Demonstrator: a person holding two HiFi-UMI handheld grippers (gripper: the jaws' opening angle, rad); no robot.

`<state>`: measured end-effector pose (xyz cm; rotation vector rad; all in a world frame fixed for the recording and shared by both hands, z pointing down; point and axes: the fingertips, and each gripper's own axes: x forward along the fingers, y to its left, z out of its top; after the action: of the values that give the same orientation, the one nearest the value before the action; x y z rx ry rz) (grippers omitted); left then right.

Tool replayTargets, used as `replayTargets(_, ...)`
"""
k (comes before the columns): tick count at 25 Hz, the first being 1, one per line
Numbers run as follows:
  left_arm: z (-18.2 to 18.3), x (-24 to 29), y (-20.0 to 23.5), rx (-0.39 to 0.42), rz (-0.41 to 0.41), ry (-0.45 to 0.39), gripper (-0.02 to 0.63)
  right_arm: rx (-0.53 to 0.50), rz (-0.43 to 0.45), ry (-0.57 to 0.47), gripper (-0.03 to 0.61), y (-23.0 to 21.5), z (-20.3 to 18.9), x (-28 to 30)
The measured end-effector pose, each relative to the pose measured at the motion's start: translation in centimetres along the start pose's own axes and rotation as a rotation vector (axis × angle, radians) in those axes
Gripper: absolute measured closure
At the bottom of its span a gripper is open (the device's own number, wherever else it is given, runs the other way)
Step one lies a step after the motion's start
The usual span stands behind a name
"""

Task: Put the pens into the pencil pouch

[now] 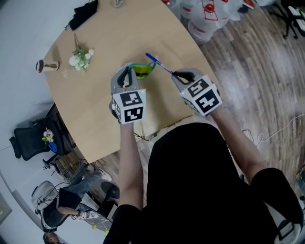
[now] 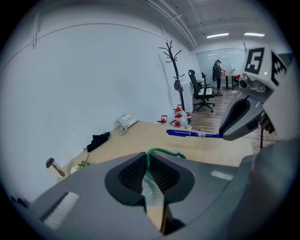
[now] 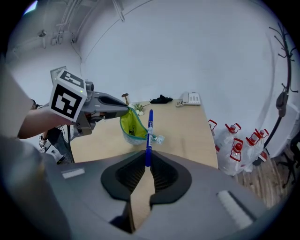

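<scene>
Loads of stuff around. Way out past the left gripper point(image 1: 127, 76): a little bunch of white flowers point(image 1: 80, 58), some small brown-and-white knick-knack point(image 1: 46, 66) just beside, and a black cloth point(image 1: 83, 13) at the far edge of the table point(image 1: 95, 114). Ahead of the right gripper point(image 1: 178, 75), along that same far edge, a white desk phone point(image 3: 191, 98). Down on the wood floor point(image 1: 257, 62) to that gripper's outer side, a huddle of clear water jugs point(image 3: 236, 143) with red caps. Also a black office chair point(image 1: 28, 138) off the left gripper's outer side and a spindly black coat rack point(image 2: 174, 70) by the white wall. In the way between the two grippers: only the rim of the pencil pouch point(image 1: 142, 70).

Materials next. Pale wood-look tabletop, smooth, with a rounded edge. Soft, saggy pencil pouch with a lime-green inside, teal zip round the mouth, see-through lower part. Slim blue plastic pen point(image 1: 159, 64) with a tiny white tag round the middle. Black ribbed pads on both sets of jaws.

Now the positions. Left gripper's jaws pressed together on the pencil pouch rim, keeping its mouth gaping toward the right gripper. Right gripper's jaws pinching the back end of the pen, the rest poking straight out past the tips, off the table, over toward the pencil pouch. Front end of the pen right by the rim corner nearest the right gripper; can't tell whether touching.
</scene>
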<state>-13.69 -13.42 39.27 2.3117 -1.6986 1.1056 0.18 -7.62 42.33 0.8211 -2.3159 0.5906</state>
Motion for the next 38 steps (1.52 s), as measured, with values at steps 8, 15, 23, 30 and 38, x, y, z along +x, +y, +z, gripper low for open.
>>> replayTargets(8,0.6,0.9,-0.6,0.002,-0.006,0.000,0.589,-0.023,0.042,0.002,0.537,1.8,-0.5,-0.8)
replayTargets(15,0.7,0.8,-1.2,0.005,-0.012,0.003,0.589,-0.046,0.099,0.030,0.535,3.3,-1.4,0.0)
replayTargets(23,0.5,0.1,-1.7,-0.006,-0.016,0.004,0.589,-0.078,0.144,0.074,0.535,4.3,-1.8,1.5)
replayTargets(30,0.0,-0.8,-1.4,-0.026,-0.019,0.000,0.589,-0.087,0.179,0.081,0.535,5.0,-0.8,2.9)
replayTargets(38,-0.5,-1.2,-1.2,-0.053,-0.022,0.003,0.589,-0.101,0.208,0.071,0.535,5.9,0.9,4.4)
